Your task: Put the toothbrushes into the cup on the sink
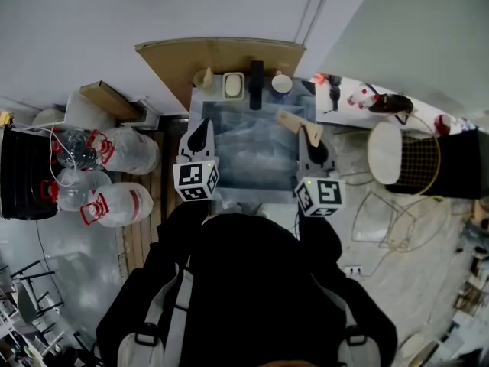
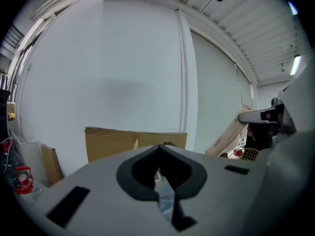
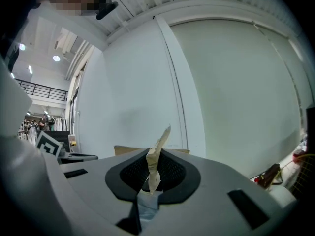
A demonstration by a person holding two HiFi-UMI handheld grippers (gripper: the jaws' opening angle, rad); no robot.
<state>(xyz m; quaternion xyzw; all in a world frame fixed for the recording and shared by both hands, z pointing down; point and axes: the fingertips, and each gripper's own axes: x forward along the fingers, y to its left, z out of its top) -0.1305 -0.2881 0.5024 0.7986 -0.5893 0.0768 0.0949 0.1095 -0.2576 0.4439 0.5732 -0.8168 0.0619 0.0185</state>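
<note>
A small sink [image 1: 252,147] stands against the white wall. On its back ledge are a white cup [image 1: 282,82], a black faucet [image 1: 256,82], a soap dish [image 1: 234,86] and a tan upright item [image 1: 204,77]. My left gripper [image 1: 205,125] hovers over the sink's left side, shut, with nothing between its jaws; in the left gripper view [image 2: 160,148] the tips meet. My right gripper [image 1: 307,131] is over the sink's right side, shut on a tan toothbrush [image 1: 293,121]. That toothbrush [image 3: 157,154] sticks up and forward from the jaws in the right gripper view.
A cardboard sheet [image 1: 221,56] leans behind the sink. Large water bottles [image 1: 118,150] and a black crate [image 1: 27,173] stand on the floor at left. A white bin [image 1: 393,153] with a wire basket [image 1: 422,163] stands at right.
</note>
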